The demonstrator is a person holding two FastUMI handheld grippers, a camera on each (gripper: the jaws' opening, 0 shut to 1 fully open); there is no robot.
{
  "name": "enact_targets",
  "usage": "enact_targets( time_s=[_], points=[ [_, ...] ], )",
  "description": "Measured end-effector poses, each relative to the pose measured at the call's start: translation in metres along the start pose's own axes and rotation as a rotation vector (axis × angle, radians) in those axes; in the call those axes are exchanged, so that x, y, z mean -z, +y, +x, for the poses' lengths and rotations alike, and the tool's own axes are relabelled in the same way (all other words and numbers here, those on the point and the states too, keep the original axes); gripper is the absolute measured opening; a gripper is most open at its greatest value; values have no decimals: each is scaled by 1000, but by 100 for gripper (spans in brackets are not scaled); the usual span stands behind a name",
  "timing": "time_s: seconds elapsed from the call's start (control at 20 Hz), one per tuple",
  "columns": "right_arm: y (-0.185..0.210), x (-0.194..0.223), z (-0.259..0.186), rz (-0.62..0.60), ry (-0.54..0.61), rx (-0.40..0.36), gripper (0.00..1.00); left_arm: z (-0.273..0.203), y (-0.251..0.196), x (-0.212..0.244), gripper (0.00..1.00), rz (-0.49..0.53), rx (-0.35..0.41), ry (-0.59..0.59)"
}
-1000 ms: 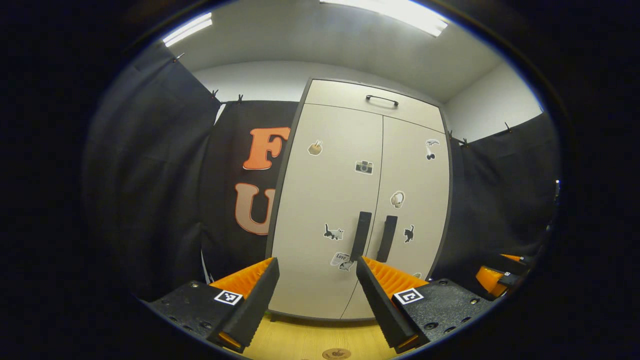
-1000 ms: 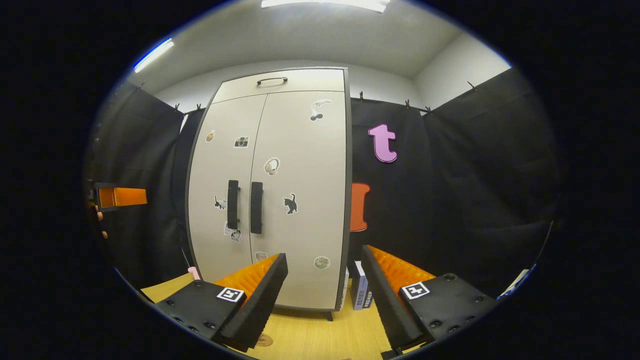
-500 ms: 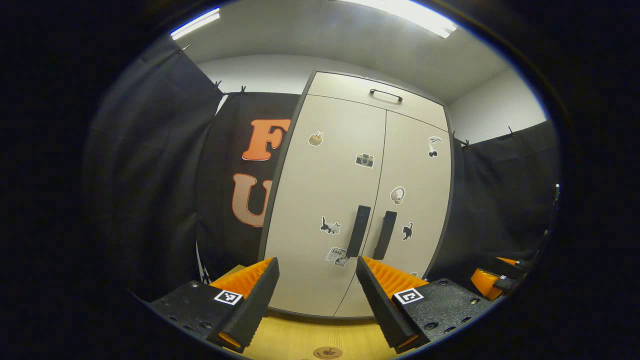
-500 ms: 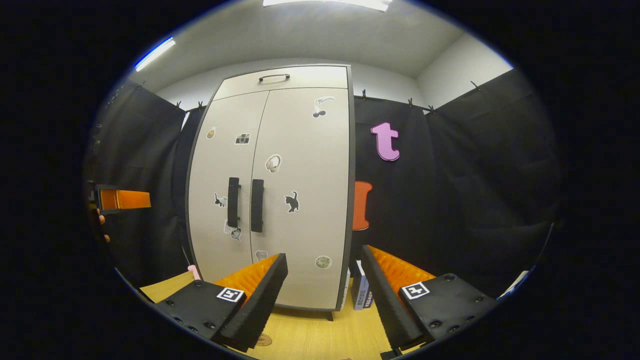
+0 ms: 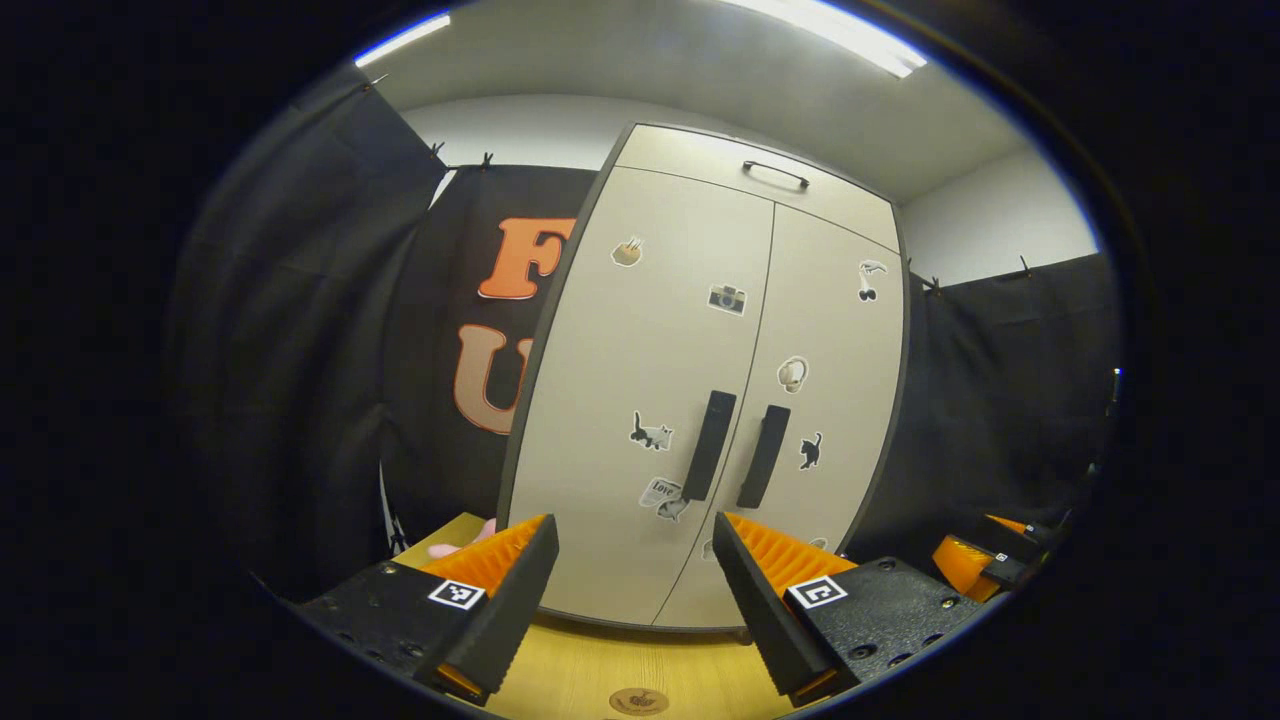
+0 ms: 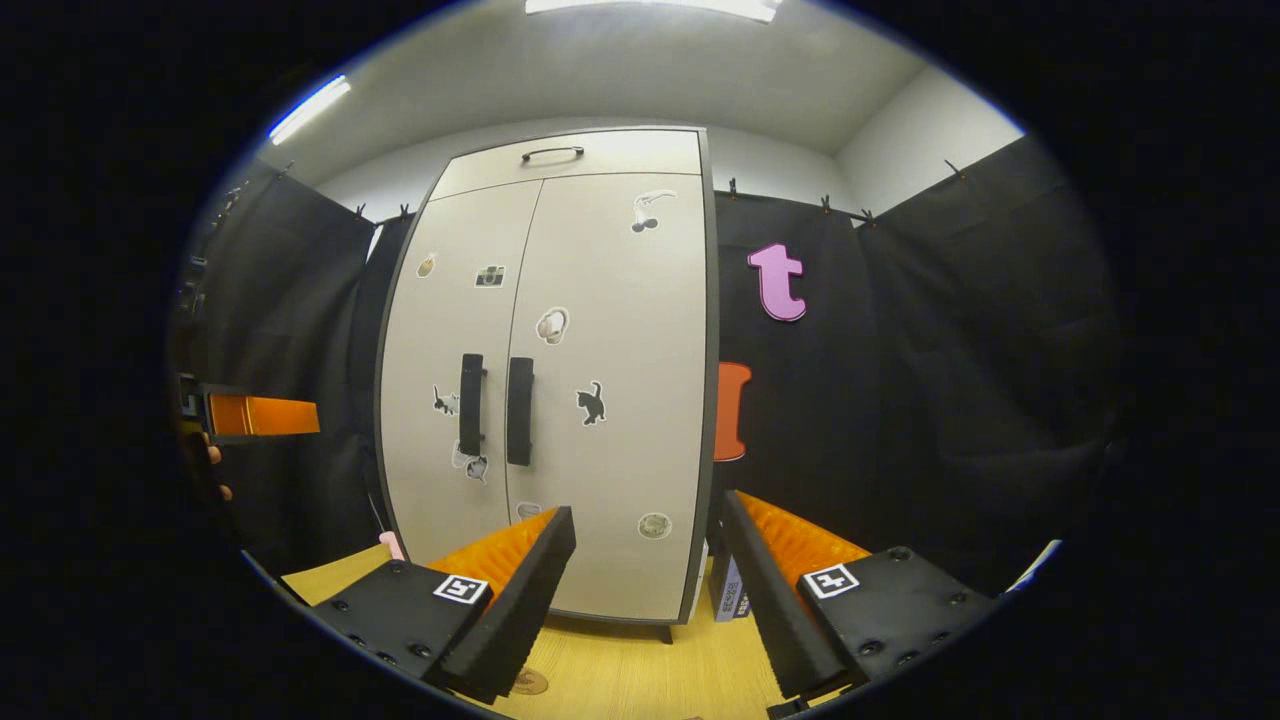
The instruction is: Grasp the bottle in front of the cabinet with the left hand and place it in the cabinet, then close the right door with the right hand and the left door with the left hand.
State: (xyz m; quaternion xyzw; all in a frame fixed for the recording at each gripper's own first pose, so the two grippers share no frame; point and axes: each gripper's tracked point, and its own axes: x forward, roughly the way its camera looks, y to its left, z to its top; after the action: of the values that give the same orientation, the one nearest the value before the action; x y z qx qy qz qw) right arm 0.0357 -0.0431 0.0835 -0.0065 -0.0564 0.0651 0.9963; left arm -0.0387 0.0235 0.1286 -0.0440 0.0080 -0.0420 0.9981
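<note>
The cabinet stands at the centre of the left gripper view with both doors closed, the left door and right door meeting at a seam flanked by two dark upright handles. Small stickers dot both doors, and a drawer with a thin handle tops the cabinet. The bottle cannot be made out with the doors closed.

The cabinet rests on a light wooden counter, hemmed in by black cloth walls under a white ceiling with strip lights.

The left tongs are released, holding nothing, at the bottom of that view; the right tongs likewise gape empty.

The right gripper view adds a box just right of the cabinet's foot, and the left tongs at mid left with a hand. The left gripper view catches the right tongs at lower right.
</note>
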Motion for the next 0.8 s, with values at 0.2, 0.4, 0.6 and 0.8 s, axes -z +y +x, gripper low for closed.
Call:
enact_targets(
  time_s=[0.2,0.4,0.6,0.8],
  points=[
    [0,9,0,7,32,-21,94,1,-22,26,95,-15,39,53],
    [-5,14,-3,-8,44,-8,94,2,-42,39,95,-15,87,91],
    [-15,12,-1,0,36,12,98,10,-50,38,95,11,100,80],
    [-34,16,0,4,36,54,94,19,-56,43,95,34,99,81]
  ],
)
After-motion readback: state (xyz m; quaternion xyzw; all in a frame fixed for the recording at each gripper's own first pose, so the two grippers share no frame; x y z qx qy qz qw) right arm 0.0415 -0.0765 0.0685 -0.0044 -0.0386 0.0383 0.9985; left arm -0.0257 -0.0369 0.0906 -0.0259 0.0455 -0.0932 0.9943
